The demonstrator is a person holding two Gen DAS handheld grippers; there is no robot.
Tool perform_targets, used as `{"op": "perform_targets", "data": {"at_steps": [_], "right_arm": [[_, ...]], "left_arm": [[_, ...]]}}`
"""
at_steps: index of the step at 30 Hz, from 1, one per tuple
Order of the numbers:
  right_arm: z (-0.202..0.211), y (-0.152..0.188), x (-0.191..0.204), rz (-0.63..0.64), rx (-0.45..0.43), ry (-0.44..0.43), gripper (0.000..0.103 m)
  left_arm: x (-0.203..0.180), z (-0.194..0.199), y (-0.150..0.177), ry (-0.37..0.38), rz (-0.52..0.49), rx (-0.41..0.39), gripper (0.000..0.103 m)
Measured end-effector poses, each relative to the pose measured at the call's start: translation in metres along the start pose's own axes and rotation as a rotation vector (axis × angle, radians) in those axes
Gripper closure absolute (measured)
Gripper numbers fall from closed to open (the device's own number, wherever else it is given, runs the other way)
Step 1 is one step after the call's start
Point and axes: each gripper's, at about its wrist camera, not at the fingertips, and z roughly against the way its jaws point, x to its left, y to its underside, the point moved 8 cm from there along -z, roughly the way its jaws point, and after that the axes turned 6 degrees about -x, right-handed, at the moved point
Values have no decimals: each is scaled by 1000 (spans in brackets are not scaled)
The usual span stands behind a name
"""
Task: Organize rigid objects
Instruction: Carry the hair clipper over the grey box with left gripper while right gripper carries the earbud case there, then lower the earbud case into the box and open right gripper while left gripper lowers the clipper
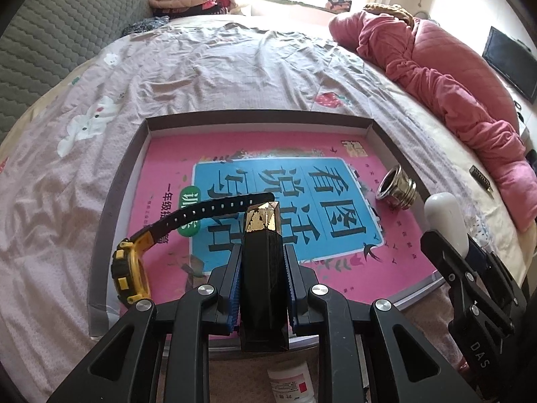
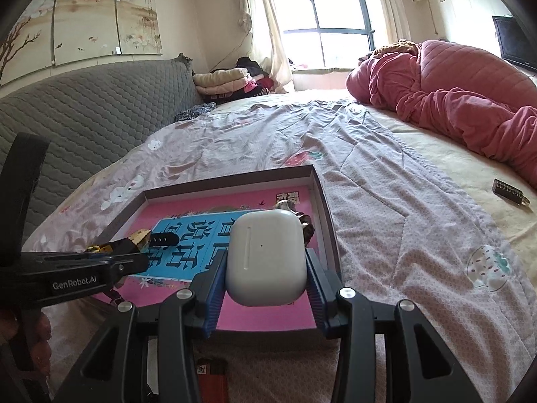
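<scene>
Clamping a black gold-capped tube (image 1: 263, 262), the left gripper (image 1: 262, 268) hung over the shallow box (image 1: 261, 116) beside the watch (image 1: 132, 268); the right gripper (image 2: 266, 265) pinched a white earbud case (image 2: 266, 255) above it. Likely next: lowering and releasing both inside, clear of the metal fitting (image 1: 396, 186)

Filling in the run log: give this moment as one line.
left claw: shut on black-gold lipstick | right claw: shut on white earbud case | tray: watch, metal fitting inside
</scene>
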Motion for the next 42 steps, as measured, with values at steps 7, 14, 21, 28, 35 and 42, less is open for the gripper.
{"op": "perform_targets", "data": {"at_steps": [7, 14, 21, 28, 35, 42], "right_arm": [[-5, 2, 3, 11, 23, -11, 59], [-6, 4, 6, 20, 38, -17, 59], [-11, 7, 7, 35, 90, -1, 59], [-16, 12, 8, 47, 137, 20, 59], [-27, 15, 8, 84, 221, 64, 59], [-39, 21, 6, 113, 336, 82, 59]], "left_arm": [[-5, -11, 5, 2, -10, 44, 81], [-10, -15, 9, 10, -22, 66, 81], [-13, -16, 13, 14, -32, 65, 81], [-12, -17, 13, 6, -46, 72, 81], [-9, -15, 14, -3, -49, 76, 81], [-3, -14, 14, -6, -44, 80, 81]]}}
